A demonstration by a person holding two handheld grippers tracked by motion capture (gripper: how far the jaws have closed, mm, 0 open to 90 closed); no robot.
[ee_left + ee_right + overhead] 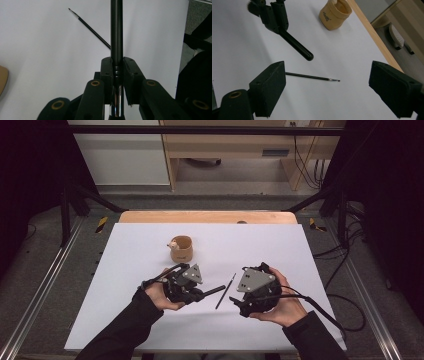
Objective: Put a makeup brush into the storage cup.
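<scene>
My left gripper point(201, 294) is shut on a black tube point(215, 290) that sticks out level toward the right. In the left gripper view the tube point(116, 30) runs straight up from between the jaws, with a chrome section low down. A thin black brush point(226, 291) lies flat on the white sheet between the two grippers, its fine tip toward the far side. My right gripper point(239, 285) is just right of it, open. In the right gripper view the brush point(312, 76) lies on the sheet beyond the wide-apart jaws, untouched, with the left gripper point(274, 17) and its tube point(297, 46) farther off.
A small tan cup point(181, 248) with a little figure on its rim stands behind the left gripper, also seen as the tan cup point(334, 15). The white sheet point(140, 325) covers the table; a wooden edge point(210, 216) runs along the far side. Cables trail off at right.
</scene>
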